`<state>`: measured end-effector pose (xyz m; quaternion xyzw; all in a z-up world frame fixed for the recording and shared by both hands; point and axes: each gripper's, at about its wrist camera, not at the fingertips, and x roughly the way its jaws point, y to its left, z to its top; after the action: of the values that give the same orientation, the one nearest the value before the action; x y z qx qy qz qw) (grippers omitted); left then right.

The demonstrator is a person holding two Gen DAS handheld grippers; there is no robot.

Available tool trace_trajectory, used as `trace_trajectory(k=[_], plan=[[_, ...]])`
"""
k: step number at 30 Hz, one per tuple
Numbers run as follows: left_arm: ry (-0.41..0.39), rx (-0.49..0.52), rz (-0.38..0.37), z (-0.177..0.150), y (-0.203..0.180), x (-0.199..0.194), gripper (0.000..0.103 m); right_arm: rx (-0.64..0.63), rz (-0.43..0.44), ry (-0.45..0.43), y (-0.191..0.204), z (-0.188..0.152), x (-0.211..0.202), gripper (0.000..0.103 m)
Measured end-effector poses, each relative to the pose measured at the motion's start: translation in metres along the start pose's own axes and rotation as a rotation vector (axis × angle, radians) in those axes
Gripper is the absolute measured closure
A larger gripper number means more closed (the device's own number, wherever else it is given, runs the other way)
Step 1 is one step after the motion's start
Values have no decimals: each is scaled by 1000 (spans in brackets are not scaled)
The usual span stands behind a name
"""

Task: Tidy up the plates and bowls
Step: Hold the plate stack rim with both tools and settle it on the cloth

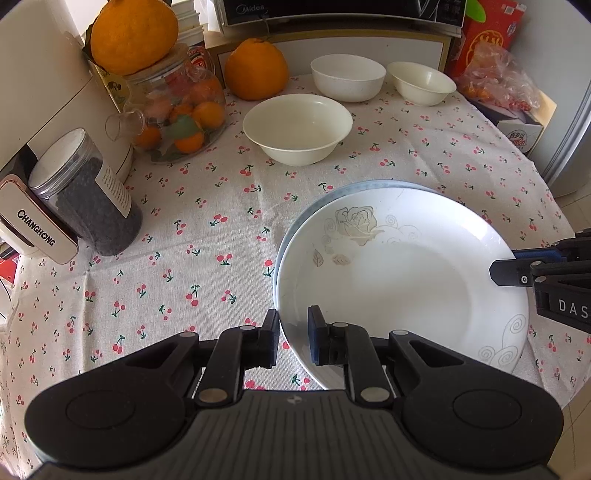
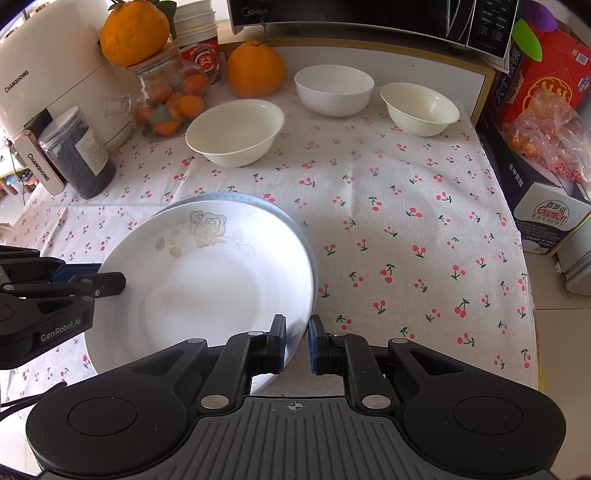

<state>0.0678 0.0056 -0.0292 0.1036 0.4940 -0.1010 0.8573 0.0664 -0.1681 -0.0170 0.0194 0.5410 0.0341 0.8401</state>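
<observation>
Two hand-held grippers pinch one white porcelain plate with a grey rose print (image 1: 402,280): the left hand-held gripper (image 1: 293,338) has its fingers pressed on the rim at about 7 o'clock of the plate, and the right hand-held gripper (image 2: 297,339) clamps the opposite rim at about 4 o'clock. That plate sits tilted over a second, blue-grey rimmed plate (image 1: 369,185) below it, so two plates are stacked on the cherry-print cloth of the tabletop (image 1: 207,229). The right tool's side reads "DAS", the left one's "GenRobot.AI".

Farther off, toward 12 o'clock, stand three empty bowls: a wide cream bowl (image 1: 297,127), a white bowl (image 1: 348,76) and a smaller cream bowl (image 1: 421,83).

At 10 o'clock a clear plastic jar (image 1: 92,199) holds dark beans and bears a paper label too small to read. Behind it, a glass jar (image 1: 181,110) holds small oranges. Two large oranges are in view: one (image 1: 133,33) atop that jar, one (image 1: 256,70) on the cloth.

A white appliance (image 1: 37,227) reads "CHANGHONG"; a microwave (image 1: 332,11) at the far edge reads "Midea"; a carton (image 2: 550,218) at 2 o'clock reads "Ganten".
</observation>
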Motion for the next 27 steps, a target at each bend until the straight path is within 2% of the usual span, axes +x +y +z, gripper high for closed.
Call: trace_trajectory(k=[12, 19, 24, 27], plan=[[-6, 31, 16, 0, -2, 2, 91, -59, -55, -12, 9, 2, 5, 89], [-4, 17, 3, 0, 1, 1, 91, -33, -33, -10, 3, 3, 5, 88], [3, -27, -39, 2, 7, 1, 81, 20, -7, -10, -6, 6, 3, 87], [5, -48, -51, 2, 9, 1, 80, 53, 5, -14, -12, 9, 1, 85]])
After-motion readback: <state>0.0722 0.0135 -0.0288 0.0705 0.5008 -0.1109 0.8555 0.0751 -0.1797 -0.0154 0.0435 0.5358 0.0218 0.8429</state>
